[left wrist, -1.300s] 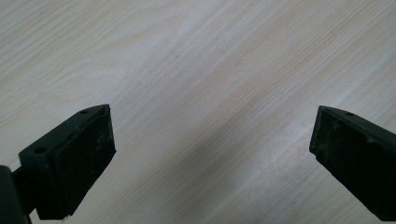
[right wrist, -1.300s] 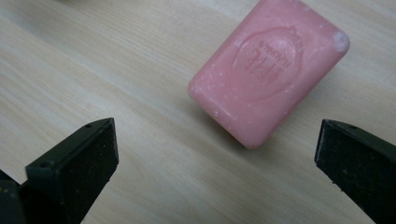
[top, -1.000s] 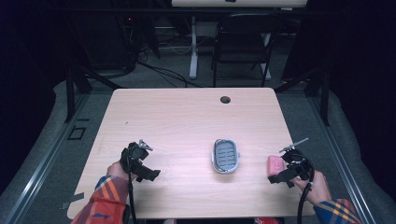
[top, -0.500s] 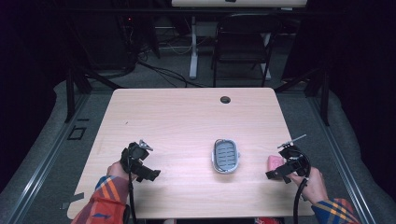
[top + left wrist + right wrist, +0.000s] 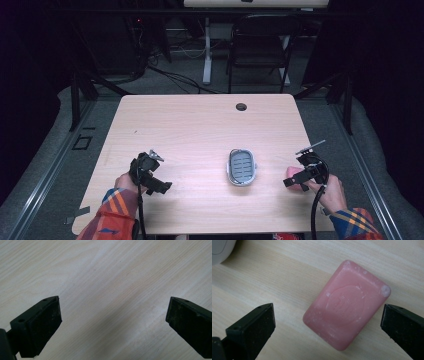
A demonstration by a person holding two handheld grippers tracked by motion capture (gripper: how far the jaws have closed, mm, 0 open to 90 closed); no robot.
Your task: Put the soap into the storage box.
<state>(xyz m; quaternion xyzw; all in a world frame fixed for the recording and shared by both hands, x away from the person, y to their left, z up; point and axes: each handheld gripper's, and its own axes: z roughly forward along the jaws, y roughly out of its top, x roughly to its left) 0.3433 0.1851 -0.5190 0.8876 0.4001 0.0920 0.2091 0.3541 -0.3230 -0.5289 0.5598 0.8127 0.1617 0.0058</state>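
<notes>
A: High view first. What sits on the desk (image 5: 200, 125)?

B: A pale wooden top with a small dark round grommet (image 5: 241, 106) near the far edge. A grey and white soap dish (image 5: 242, 167), oval with a slotted inset, lies a little right of the middle, toward the near edge.

A: And the pink thing?

B: A pink soap bar (image 5: 295, 174) lies flat on the desk near the right edge, well apart from the dish. The right gripper (image 5: 294, 180) is over it, held by a hand (image 5: 330, 192) in a plaid sleeve.

A: Is it gripped?

B: No. In the right gripper view the right gripper (image 5: 327, 322) has its jaws spread wide, one on each side of the soap bar (image 5: 347, 305), with bare wood showing between each jaw and the soap. The bar is a rounded rectangle with a faint stamped oval on its face, and it lies at a slant to the jaws. A white curved edge (image 5: 220, 250) shows at the top left corner; likely the dish.

A: The other side?

B: The left gripper (image 5: 159, 186) is near the desk's near left corner. In the left gripper view the left gripper (image 5: 113, 315) is likewise released, jaws wide, with bare wood grain between them.
</notes>
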